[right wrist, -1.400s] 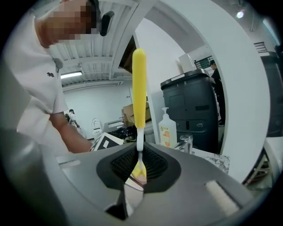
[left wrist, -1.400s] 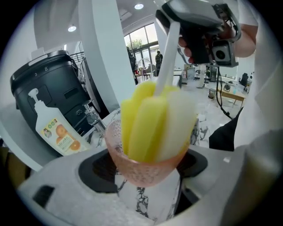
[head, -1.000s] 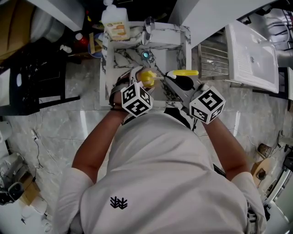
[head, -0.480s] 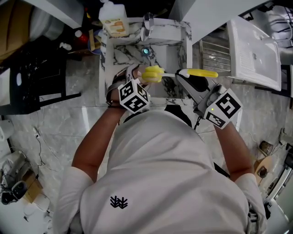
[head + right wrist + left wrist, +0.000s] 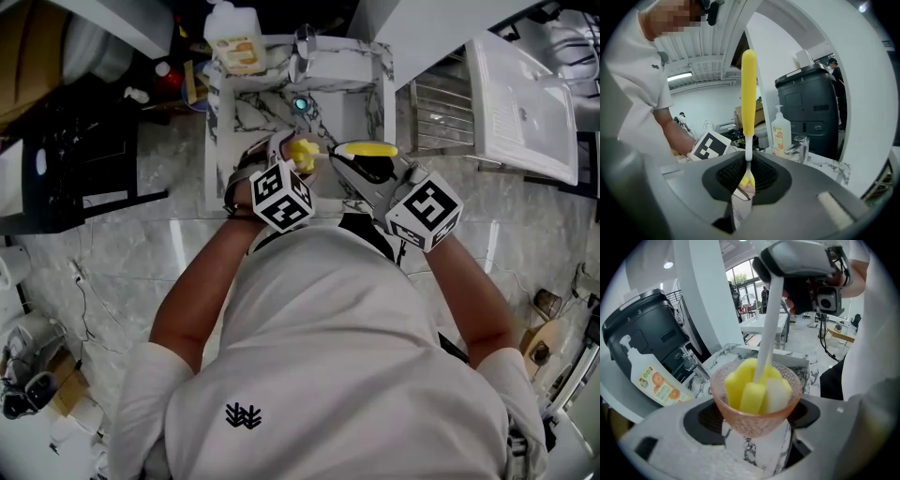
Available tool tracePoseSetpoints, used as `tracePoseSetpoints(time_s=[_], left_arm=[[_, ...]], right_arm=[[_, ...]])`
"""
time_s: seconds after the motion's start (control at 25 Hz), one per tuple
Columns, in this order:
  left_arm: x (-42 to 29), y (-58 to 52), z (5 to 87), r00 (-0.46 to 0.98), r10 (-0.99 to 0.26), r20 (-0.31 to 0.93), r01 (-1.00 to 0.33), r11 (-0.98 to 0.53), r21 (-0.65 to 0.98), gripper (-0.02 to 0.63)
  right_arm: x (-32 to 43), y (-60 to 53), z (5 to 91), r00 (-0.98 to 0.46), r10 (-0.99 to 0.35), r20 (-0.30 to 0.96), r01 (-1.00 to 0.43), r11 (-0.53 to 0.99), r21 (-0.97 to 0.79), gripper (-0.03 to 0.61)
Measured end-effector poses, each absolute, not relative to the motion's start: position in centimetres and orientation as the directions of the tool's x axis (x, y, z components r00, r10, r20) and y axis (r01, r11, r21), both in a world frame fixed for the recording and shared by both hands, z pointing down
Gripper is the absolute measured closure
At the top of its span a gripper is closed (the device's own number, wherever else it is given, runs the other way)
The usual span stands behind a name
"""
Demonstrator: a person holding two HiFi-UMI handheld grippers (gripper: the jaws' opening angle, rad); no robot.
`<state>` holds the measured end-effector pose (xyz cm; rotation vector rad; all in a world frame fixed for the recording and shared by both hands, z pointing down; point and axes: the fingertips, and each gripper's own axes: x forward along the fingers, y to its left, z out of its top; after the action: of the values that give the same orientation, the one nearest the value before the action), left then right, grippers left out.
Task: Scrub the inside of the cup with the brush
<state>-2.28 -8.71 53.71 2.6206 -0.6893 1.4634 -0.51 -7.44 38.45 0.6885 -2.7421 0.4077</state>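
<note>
While your left gripper (image 5: 757,437) clamps the cup (image 5: 750,416), jaws wide, your right gripper (image 5: 745,185) pinches the brush (image 5: 748,89), jaws nearly shut; sponge head (image 5: 752,390) sits inside cup.

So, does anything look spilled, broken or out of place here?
Nothing stands out. The pink dimpled glass cup looks whole in the left gripper's jaws, with the yellow sponge brush head inside it; no spill shows.

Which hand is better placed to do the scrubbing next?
Right: the right gripper clamps the brush, whose sponge head sits inside the cup; the left gripper just grips the cup.
</note>
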Motion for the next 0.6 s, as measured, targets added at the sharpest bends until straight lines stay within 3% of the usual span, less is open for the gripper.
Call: tracePoseSetpoints(time_s=[0.6], left_arm=[[-3.3, -7.9, 55.4, 0.422, -0.305, 0.854, -0.388, -0.912, -0.134, 0.236]], right_arm=[[1.3, -8.7, 38.3, -0.839, -0.442, 0.317, -0.521, 0.821, -0.234, 0.534]])
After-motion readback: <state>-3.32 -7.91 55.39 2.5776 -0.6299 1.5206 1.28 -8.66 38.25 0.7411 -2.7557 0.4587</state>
